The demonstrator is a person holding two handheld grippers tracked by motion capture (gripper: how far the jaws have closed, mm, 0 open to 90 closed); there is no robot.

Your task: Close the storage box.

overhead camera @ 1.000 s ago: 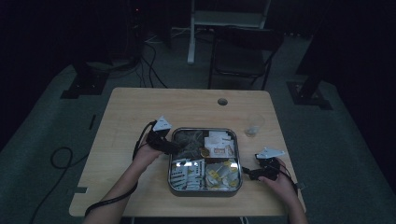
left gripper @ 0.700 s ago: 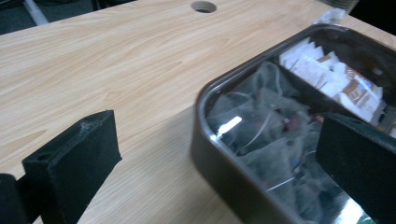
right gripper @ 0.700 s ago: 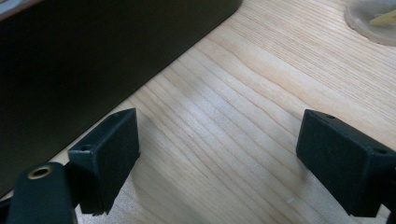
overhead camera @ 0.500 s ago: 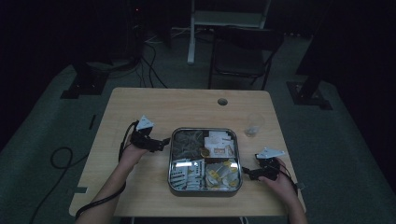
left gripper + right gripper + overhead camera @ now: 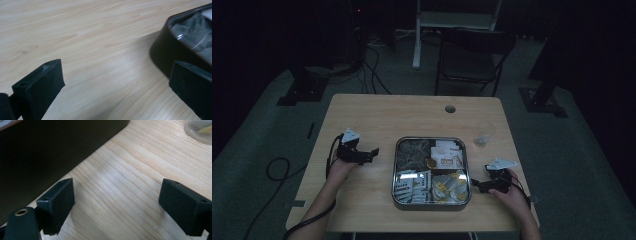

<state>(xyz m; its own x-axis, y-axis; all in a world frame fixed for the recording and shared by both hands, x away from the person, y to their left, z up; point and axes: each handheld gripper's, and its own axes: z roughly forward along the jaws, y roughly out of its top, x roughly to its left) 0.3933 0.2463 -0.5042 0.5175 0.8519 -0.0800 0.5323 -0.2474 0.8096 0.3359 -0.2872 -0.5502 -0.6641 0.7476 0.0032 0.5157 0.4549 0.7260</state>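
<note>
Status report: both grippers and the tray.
Left gripper open, empty, left of square metal tray. Right gripper open, empty, at tray's right wall. Nothing between.

Clear cup [image 5: 483, 134] on table [image 5: 377, 112]; dark chair [image 5: 472, 55] beyond.

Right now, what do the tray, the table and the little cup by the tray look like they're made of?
The tray looks like polished metal: its rim gleams silver. The table looks like pale wood or wood-look laminate, matte, with visible grain. The cup seems clear plastic or glass, since the tabletop shows through it; which one is unclear.
</note>
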